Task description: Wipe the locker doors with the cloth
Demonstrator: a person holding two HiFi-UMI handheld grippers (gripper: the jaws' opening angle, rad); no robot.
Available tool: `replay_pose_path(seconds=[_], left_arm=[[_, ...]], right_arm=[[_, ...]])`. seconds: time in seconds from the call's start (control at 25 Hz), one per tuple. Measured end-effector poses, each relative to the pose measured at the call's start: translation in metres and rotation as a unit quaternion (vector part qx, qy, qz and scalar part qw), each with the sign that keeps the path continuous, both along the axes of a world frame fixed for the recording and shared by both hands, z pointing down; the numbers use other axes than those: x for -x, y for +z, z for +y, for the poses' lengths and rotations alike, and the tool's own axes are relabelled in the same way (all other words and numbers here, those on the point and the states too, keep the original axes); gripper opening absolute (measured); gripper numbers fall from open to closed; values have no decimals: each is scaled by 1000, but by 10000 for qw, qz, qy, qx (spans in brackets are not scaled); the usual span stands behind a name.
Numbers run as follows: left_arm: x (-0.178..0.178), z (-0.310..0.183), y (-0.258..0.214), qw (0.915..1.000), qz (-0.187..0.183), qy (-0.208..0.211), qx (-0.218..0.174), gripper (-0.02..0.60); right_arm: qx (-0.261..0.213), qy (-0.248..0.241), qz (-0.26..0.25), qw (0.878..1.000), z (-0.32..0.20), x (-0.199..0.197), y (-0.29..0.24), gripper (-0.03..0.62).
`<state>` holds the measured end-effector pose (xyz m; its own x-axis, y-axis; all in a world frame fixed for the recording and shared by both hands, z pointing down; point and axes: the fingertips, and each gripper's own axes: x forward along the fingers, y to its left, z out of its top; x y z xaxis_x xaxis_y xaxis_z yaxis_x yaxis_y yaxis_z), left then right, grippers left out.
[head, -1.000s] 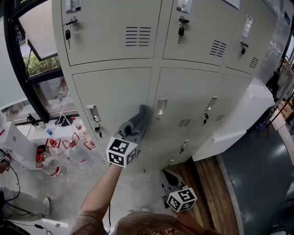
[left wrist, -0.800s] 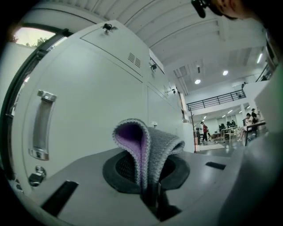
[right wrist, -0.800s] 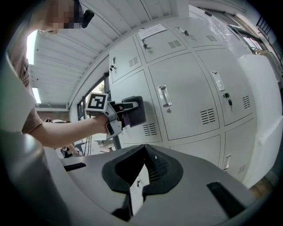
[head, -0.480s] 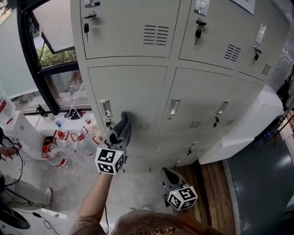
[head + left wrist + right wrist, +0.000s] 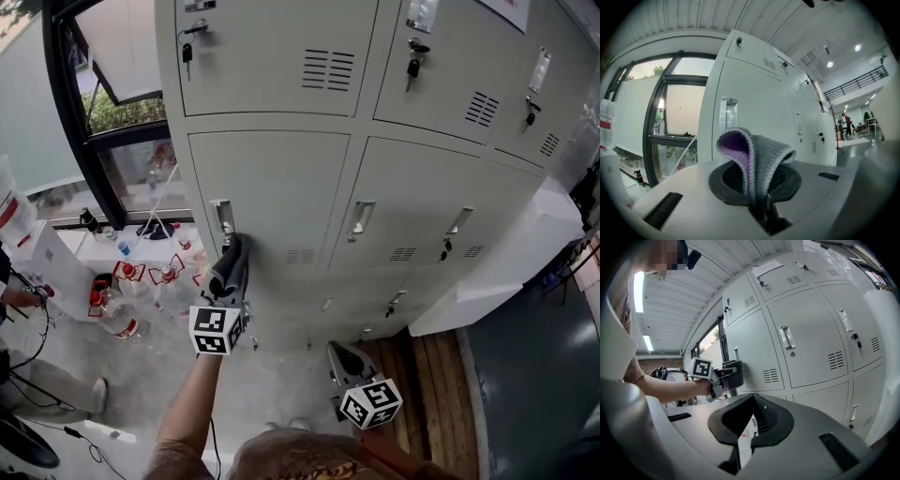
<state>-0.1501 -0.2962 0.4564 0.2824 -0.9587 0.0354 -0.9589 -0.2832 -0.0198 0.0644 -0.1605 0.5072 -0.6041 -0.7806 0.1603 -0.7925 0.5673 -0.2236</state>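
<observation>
A bank of pale grey locker doors (image 5: 281, 178) fills the head view. A grey cloth (image 5: 230, 265) with a purple inner side is pressed against the lower left door, just below its handle (image 5: 223, 217). My left gripper (image 5: 228, 284) is shut on the cloth, and its marker cube sits at my wrist. In the left gripper view the cloth (image 5: 757, 152) folds up out of the left gripper (image 5: 757, 183), facing the door (image 5: 754, 103). My right gripper (image 5: 345, 359) hangs low, apart from the lockers, shut and empty. The right gripper view shows the right gripper (image 5: 752, 404) and the cloth (image 5: 733, 373) on the door.
Bottles and clutter (image 5: 122, 305) lie on the floor at the left, under a dark-framed window (image 5: 103, 94). Keys (image 5: 187, 52) hang from upper locks. A wooden platform (image 5: 422, 375) runs below the lockers, and a white slanted panel (image 5: 497, 272) leans at the right.
My left gripper has slid the cloth leftward across the lower door, from near the seam between doors to beside the left handle. The right gripper has stayed low.
</observation>
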Motion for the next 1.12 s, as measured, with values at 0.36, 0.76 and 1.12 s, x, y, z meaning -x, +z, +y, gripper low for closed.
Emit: replay_pose_path(seconds=[0.36, 0.76, 1.12], left_arm=[[0, -15, 15, 9997, -83, -167, 127, 41], [-7, -32, 24, 9995, -251, -1, 203, 41], [-16, -45, 29, 9995, -148, 113, 239, 41]], right_arm=[[-5, 139, 3, 9999, 4, -11, 0, -2], [-30, 283, 17, 9996, 8, -22, -3, -2], [-43, 401, 63, 9992, 10, -32, -4, -2]])
